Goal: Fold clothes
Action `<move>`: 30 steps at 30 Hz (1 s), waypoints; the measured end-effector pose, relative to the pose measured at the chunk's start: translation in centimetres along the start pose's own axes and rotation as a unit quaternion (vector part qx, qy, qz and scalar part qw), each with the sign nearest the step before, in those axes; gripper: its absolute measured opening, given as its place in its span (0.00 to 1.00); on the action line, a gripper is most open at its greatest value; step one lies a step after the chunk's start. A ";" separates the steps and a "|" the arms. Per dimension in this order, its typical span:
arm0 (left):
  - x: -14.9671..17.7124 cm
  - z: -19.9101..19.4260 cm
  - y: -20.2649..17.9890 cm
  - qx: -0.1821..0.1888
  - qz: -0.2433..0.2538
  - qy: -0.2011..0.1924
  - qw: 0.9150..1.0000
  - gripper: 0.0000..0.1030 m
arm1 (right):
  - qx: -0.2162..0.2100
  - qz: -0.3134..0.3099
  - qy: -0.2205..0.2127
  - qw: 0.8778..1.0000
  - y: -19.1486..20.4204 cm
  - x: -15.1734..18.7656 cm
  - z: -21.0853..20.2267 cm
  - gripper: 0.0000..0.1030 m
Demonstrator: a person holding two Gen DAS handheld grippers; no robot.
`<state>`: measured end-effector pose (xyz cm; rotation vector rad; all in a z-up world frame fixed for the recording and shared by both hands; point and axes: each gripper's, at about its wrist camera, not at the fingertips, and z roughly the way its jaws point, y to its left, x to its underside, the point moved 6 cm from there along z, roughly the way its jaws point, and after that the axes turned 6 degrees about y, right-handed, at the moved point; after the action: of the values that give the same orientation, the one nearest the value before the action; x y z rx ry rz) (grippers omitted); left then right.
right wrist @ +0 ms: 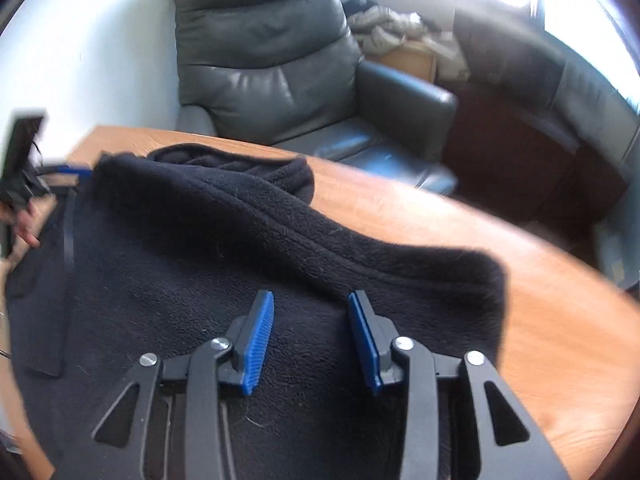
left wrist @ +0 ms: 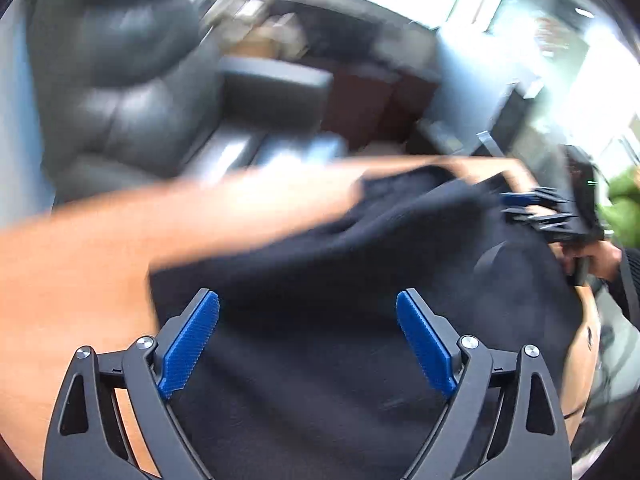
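A black fleece garment [right wrist: 224, 280] lies spread on the round wooden table [right wrist: 560, 320], with a sleeve [right wrist: 320, 236] folded diagonally across it. In the right wrist view my right gripper [right wrist: 310, 296] hovers over the garment's near part, open, with nothing between its blue pads [right wrist: 258, 340]. In the left wrist view my left gripper [left wrist: 307, 296] is open wide above the same dark cloth [left wrist: 320, 360], also holding nothing. The picture there is blurred by motion. The right gripper [left wrist: 536, 208] shows at the garment's far right edge, held by a hand [left wrist: 600, 256].
A grey leather armchair [right wrist: 272, 60] stands just behind the table. Boxes and crumpled cloth [right wrist: 400, 36] are piled beside it, next to a dark cabinet [right wrist: 520, 140]. Bright windows [left wrist: 592, 92] lie to the right. Bare tabletop [left wrist: 80, 280] extends left of the garment.
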<state>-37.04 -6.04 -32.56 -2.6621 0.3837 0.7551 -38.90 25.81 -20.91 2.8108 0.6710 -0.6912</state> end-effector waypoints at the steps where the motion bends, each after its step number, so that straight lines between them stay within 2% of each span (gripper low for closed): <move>1: -0.6 -0.1 -1.1 0.017 0.013 -0.007 1.000 0.92 | 0.009 -0.007 -0.012 1.000 0.3 -0.4 -0.7 0.51; 2: -1.1 -0.2 -2.3 0.033 0.027 -0.014 0.999 0.93 | 0.010 -0.006 -0.022 1.000 0.4 -0.6 -1.1 0.61; 3: -1.5 0.8 -3.0 0.040 0.033 -0.005 0.999 0.94 | 0.010 -0.006 -0.032 0.999 0.5 -0.9 -1.5 0.66; 4: -1.8 1.7 -3.7 0.048 0.038 0.004 0.998 0.94 | 0.012 -0.004 -0.036 0.999 0.6 -1.1 -1.6 0.68; 5: -1.8 3.0 -3.7 0.048 0.030 0.015 0.998 0.94 | 0.021 0.007 -0.014 1.000 0.2 -0.9 -0.3 0.68; 6: -1.2 4.8 -2.8 0.052 0.007 0.037 0.998 0.93 | 0.029 0.018 0.005 0.999 -0.1 -0.6 0.9 0.68; 8: 0.0 8.3 -1.2 0.061 -0.039 0.078 0.994 0.90 | 0.030 0.040 0.009 0.999 -0.9 0.1 2.2 0.68; 10: 0.3 8.2 -0.6 0.074 -0.050 0.058 0.994 0.88 | 0.038 0.045 0.009 0.998 -1.2 0.5 2.5 0.68; 12: 0.1 7.5 0.0 0.078 -0.066 0.050 0.994 0.81 | 0.049 0.040 0.009 0.998 -1.2 0.5 2.5 0.68; 14: -0.3 6.6 0.0 0.069 -0.064 0.038 0.995 0.81 | 0.055 0.038 0.007 0.998 -1.2 0.6 2.3 0.69; 15: -1.0 6.0 -0.9 0.079 -0.049 0.018 0.995 0.82 | 0.056 0.039 0.006 0.998 -1.2 0.6 2.1 0.69; 16: -1.6 5.4 -1.7 0.089 -0.033 -0.001 0.995 0.87 | 0.058 0.039 0.004 0.998 -1.2 0.6 1.9 0.69; 17: -2.0 5.5 -2.2 0.078 -0.017 -0.008 0.997 0.89 | 0.060 0.039 0.002 0.997 -1.2 0.7 1.7 0.69; 20: -1.5 9.0 -2.5 0.071 -0.007 0.045 0.996 0.90 | 0.061 0.032 -0.005 0.998 -0.3 1.4 0.8 0.69; 21: -1.2 10.7 -2.4 0.048 -0.002 0.072 0.996 0.87 | 0.058 0.028 -0.005 0.998 0.0 1.7 0.6 0.69; 23: -1.7 10.8 -2.4 0.031 -0.003 0.063 0.998 0.87 | 0.053 0.022 -0.003 0.998 0.8 2.3 0.2 0.69; 25: -2.1 10.0 -2.4 0.025 -0.022 0.056 0.998 0.82 | 0.047 0.016 -0.001 0.999 1.5 3.0 -0.3 0.70; 27: -2.2 7.2 -3.9 0.087 -0.014 0.015 0.996 0.85 | 0.041 0.009 0.000 0.999 2.3 3.7 -0.7 0.73; 28: -2.0 6.4 -4.7 0.093 0.004 0.003 0.996 0.91 | 0.042 0.007 0.005 0.999 2.5 4.1 -0.8 0.73; 29: -1.4 6.1 -5.2 0.081 0.023 0.004 0.996 0.93 | 0.057 0.016 0.030 0.998 1.8 5.2 -0.1 0.75; 30: -0.5 6.9 -5.2 0.058 0.031 0.026 0.997 0.94 | 0.050 0.044 0.023 0.998 0.9 5.9 -0.3 0.77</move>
<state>-38.77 1.43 -36.51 -2.5751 0.5115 0.6613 -33.73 27.34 -23.41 2.9352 0.5290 -0.6631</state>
